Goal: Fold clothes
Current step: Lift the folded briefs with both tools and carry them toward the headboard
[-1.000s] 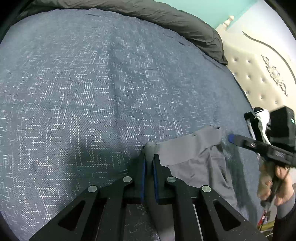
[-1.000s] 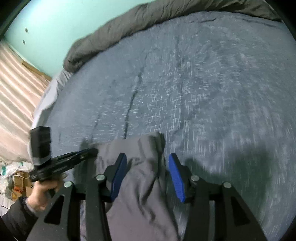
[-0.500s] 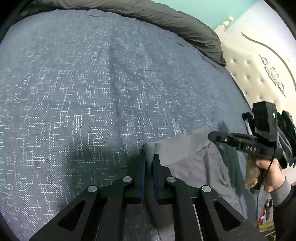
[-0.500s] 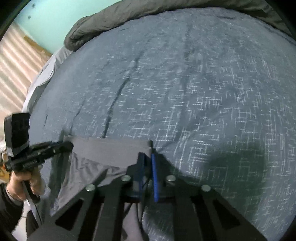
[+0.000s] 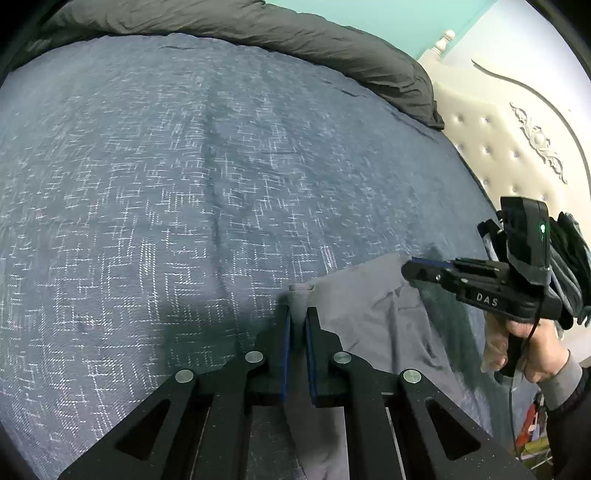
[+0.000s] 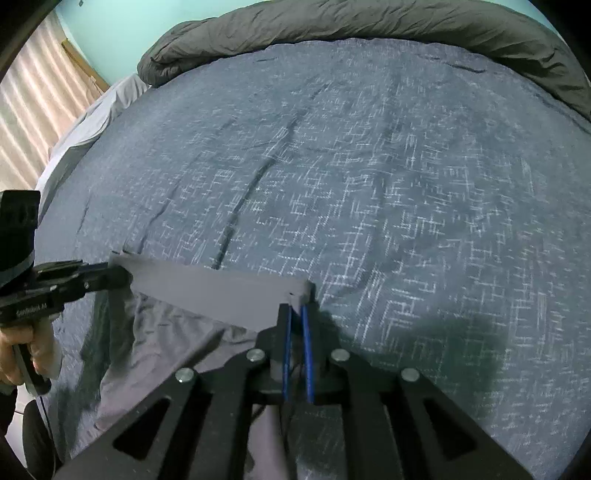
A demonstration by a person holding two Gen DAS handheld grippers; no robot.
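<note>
Grey garment (image 6: 207, 291) stretched taut above blue patterned bed (image 6: 369, 166), left tool (image 5: 296, 314) pinching one waistband corner, right tool (image 6: 297, 314) clamped narrow on the other, dark duvet (image 5: 295, 40) behind

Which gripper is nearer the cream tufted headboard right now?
Right. The right gripper pinches the grey garment at the corner on the side of the headboard; the left gripper grips the opposite corner, farther away.

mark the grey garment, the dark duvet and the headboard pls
grey garment (image 6: 207, 291), right wrist view: on the stretched waistband.
dark duvet (image 5: 295, 33), left wrist view: on the rolled bulk along the bed's far edge.
headboard (image 5: 509, 147), left wrist view: on the tufted panel.
</note>
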